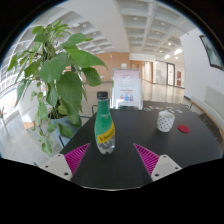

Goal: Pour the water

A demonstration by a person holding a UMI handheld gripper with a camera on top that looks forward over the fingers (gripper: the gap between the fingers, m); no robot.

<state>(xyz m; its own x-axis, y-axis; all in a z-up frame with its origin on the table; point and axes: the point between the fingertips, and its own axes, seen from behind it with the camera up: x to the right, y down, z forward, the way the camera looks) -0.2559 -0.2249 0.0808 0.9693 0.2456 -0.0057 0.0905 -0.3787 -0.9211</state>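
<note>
A clear plastic bottle [104, 128] with a green cap and a yellow-green label stands upright on the dark table [150, 135]. It is just ahead of my gripper [112, 157], nearer the left finger. A white patterned cup [166, 121] stands farther off to the right, with a small red object [183, 128] beside it. My gripper is open; its magenta pads [76, 155] are spread wide with nothing between them, and the bottle stands beyond the fingertips.
A large leafy potted plant [55, 75] rises at the table's left side. Behind the table stands a white sign board [127, 88] in a wide hall with bright windows and ceiling lights. A chair back [193, 103] shows at the right.
</note>
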